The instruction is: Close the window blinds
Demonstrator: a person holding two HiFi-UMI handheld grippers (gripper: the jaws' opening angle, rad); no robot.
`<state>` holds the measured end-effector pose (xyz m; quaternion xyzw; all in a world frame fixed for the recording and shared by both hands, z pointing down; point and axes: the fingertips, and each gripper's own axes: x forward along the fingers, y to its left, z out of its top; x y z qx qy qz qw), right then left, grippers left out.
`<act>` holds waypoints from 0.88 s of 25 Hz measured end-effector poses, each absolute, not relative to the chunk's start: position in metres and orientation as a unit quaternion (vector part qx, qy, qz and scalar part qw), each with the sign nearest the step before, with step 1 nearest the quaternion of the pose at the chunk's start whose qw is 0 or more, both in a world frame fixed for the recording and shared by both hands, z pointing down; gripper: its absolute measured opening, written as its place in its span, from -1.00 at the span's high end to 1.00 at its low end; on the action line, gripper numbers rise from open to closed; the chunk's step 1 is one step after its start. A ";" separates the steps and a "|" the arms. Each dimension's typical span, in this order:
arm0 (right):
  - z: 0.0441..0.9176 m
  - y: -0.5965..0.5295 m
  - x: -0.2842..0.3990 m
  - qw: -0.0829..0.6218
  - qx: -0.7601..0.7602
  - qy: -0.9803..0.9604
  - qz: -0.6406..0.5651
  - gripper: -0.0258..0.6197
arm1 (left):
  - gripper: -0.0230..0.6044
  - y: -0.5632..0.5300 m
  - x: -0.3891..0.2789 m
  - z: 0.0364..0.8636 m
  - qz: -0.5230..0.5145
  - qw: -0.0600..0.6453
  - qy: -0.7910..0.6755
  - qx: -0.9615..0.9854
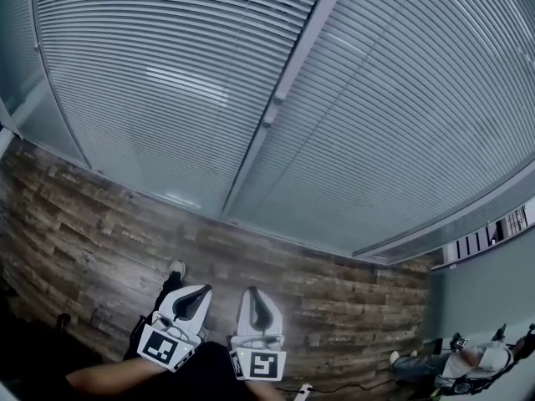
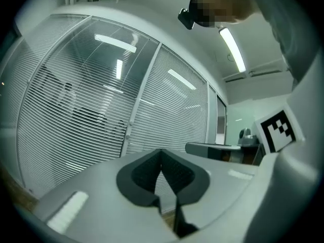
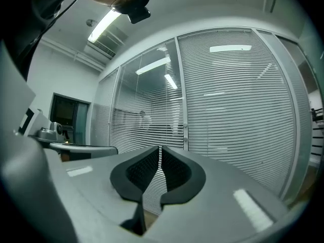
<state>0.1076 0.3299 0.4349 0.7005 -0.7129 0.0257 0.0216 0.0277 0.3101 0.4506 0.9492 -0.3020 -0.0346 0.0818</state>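
Observation:
White slatted blinds cover two glass panels ahead: a left panel (image 1: 159, 82) and a right panel (image 1: 401, 132), parted by a pale upright frame (image 1: 280, 98). In the left gripper view the left panel's slats (image 2: 76, 110) let dark shapes behind show through, while the right panel (image 2: 174, 115) looks solid. My left gripper (image 1: 203, 291) is low in the head view, well short of the blinds, shut with its tips touching (image 2: 162, 153) and nothing held. Beside it my right gripper (image 1: 254, 291) is empty, its jaws only a thin slit apart (image 3: 160, 150).
A wood-plank floor (image 1: 84, 215) runs up to the glass. A small knob (image 1: 269, 117) sits on the frame. A grey desk edge (image 2: 212, 148) (image 3: 76, 148) lies off to the side. A person (image 1: 468, 362) sits at the far lower right. My shoe (image 1: 177, 269) shows by the left gripper.

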 end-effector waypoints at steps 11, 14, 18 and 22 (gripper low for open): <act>0.433 0.236 0.111 0.038 0.697 -0.715 0.025 0.87 | 0.93 0.218 0.027 0.448 -0.043 0.101 -0.314 0.943; 0.426 0.206 0.116 0.041 0.703 -0.709 0.021 0.87 | 0.93 0.190 0.034 0.441 -0.046 0.094 -0.300 0.948; 0.419 0.164 0.123 0.040 0.714 -0.698 0.019 0.87 | 0.93 0.147 0.039 0.429 -0.046 0.089 -0.287 0.953; 0.411 0.129 0.128 0.042 0.726 -0.686 0.015 0.87 | 0.93 0.111 0.037 0.425 -0.041 0.084 -0.277 0.956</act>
